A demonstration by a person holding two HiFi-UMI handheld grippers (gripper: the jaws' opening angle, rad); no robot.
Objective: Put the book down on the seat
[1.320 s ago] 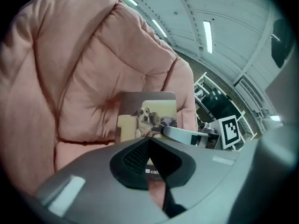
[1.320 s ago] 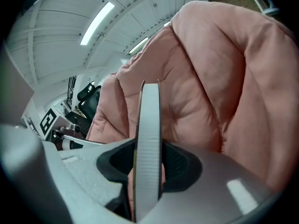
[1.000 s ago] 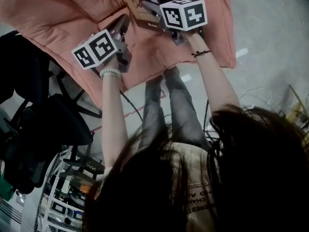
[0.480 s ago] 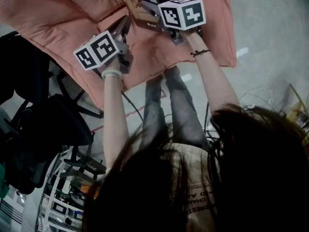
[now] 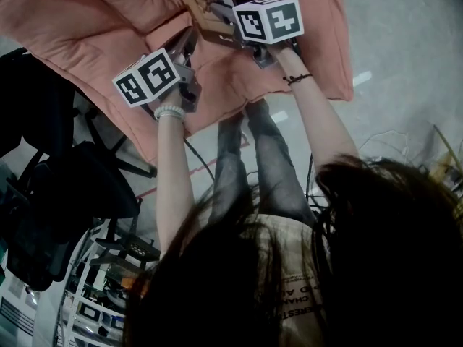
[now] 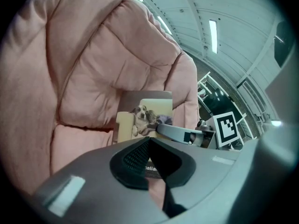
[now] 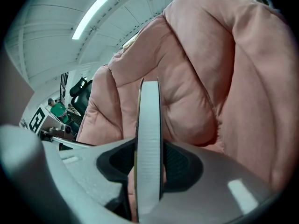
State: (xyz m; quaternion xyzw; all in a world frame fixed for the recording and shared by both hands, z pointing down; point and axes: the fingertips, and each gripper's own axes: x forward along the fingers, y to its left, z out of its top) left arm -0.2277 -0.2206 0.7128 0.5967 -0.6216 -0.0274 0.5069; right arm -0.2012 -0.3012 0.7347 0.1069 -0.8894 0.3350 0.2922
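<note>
Pink quilted padding fills most of what we see: the seat (image 5: 87, 20) is a soft, puffy chair whose cushion and back spread across the top of the head view. We grip the book (image 5: 206, 6) in the right gripper (image 7: 148, 155), whose two dark pads press on its covers from either side. In the right gripper view the white page edge rises straight up between them. The book stands upright over the seat cushion, in front of the backrest. Its cover, facing the left gripper view, shows a dog lying in a pale yellow armchair. We cannot tell whether its lower edge touches the cushion, because the jaws hide it. The left gripper (image 6: 149, 148) hangs just beside the book on the near left, apart from it, jaws closed tip to tip with nothing between them. Both marker cubes sit above our forearms, a pale bead bracelet (image 5: 167, 110) on the left wrist and a dark band (image 5: 299, 79) on the right. Grey trousers (image 5: 253, 157) show below, and a black office chair (image 5: 65, 186) stands at the left on the grey floor (image 5: 405, 49).
</note>
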